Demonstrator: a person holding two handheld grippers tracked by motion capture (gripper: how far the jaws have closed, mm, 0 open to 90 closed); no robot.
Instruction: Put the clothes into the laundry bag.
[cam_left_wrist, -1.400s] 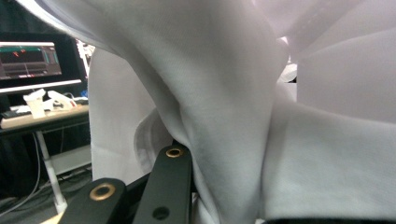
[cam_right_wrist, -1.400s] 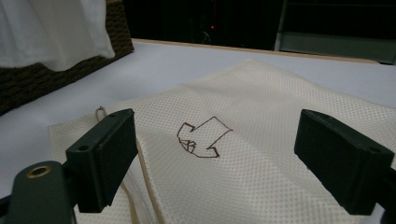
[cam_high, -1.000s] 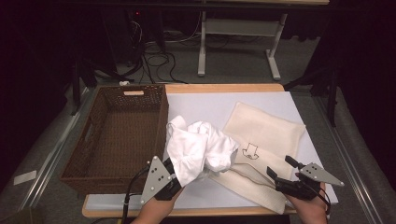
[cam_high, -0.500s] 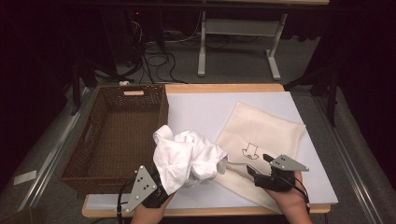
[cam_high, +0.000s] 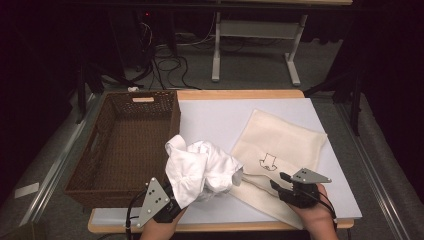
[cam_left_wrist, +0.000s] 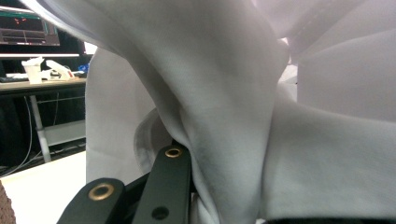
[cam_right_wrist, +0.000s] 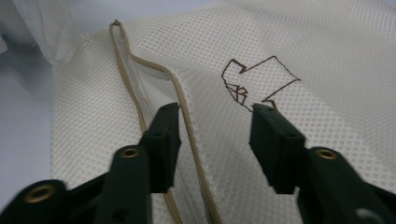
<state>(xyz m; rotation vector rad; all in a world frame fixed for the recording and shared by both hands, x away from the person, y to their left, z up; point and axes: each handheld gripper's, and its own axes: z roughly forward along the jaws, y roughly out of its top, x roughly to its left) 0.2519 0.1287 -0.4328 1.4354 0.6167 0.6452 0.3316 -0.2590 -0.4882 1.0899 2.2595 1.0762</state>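
A crumpled white garment (cam_high: 200, 170) hangs bunched over the table's front edge, beside the basket. My left gripper (cam_high: 181, 199) is shut on its lower folds. In the left gripper view the white cloth (cam_left_wrist: 233, 93) drapes over the black jaws and hides their tips. A cream mesh laundry bag (cam_high: 285, 140) lies flat at the right with a small drawn logo (cam_high: 268, 162). My right gripper (cam_high: 278, 180) hovers open just over the bag's near edge. In the right gripper view its jaws (cam_right_wrist: 215, 126) straddle the tan zipper line (cam_right_wrist: 187, 107), the logo (cam_right_wrist: 254, 79) just beyond.
A brown wicker basket (cam_high: 125, 150) stands at the left of the white table mat (cam_high: 215, 120), its near right corner close to the garment. Beyond the table there are desk legs and cables on the floor. A metal rail runs along each side.
The left gripper has drawn the white garment left and toward the front edge. The right gripper has slid left over the mesh bag, toward its zipper edge, still open.
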